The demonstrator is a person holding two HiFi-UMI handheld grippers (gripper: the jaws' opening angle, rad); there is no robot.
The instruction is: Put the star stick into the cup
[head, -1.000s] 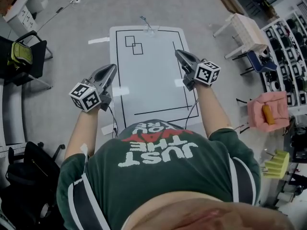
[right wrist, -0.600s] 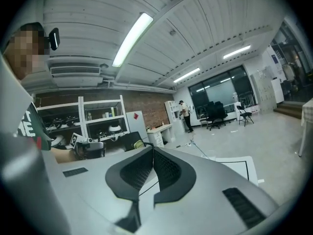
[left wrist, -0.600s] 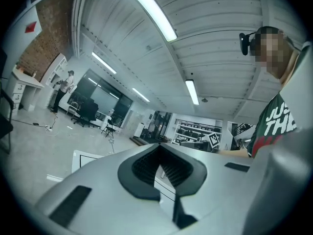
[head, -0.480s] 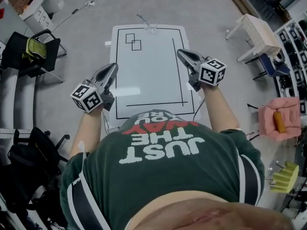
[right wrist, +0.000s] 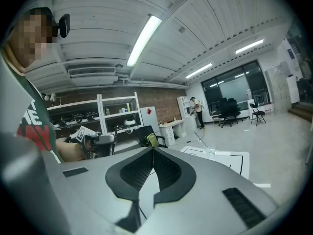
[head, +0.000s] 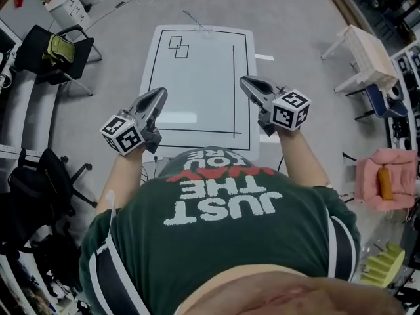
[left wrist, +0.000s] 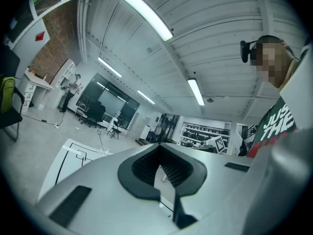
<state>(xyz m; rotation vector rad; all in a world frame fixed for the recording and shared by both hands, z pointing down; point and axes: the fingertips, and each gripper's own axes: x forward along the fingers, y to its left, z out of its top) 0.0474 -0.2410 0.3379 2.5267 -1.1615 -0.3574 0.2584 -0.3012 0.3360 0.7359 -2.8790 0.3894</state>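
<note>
- The left gripper (head: 159, 94) is clenched. In the left gripper view its jaws meet at the tips with nothing between them (left wrist: 159, 150).
- The right gripper (head: 245, 83) is clenched too. In the right gripper view its jaws are together and empty (right wrist: 153, 152).
- In the head view both grippers are held up in front of the person's green shirt (head: 223, 241), one at each side of the near half of the white worktop (head: 197, 77). The left one is over the left edge and the right one over the right edge.
- The clear cup (head: 207, 30) stands at the far end of the worktop, well apart from both grippers.
- The star stick (head: 193, 18) rises tilted from the cup and seems to stand in it. The left gripper view shows its star tip above the cup (left wrist: 99, 131), and the right gripper view shows the thin stick leaning out of the cup (right wrist: 201, 141).
- Black lines frame the worktop, with two small overlapping squares (head: 176, 46) near the far left corner.
- A black chair (head: 56, 48) stands on the floor to the left and a small white table (head: 364, 51) to the right.
</note>
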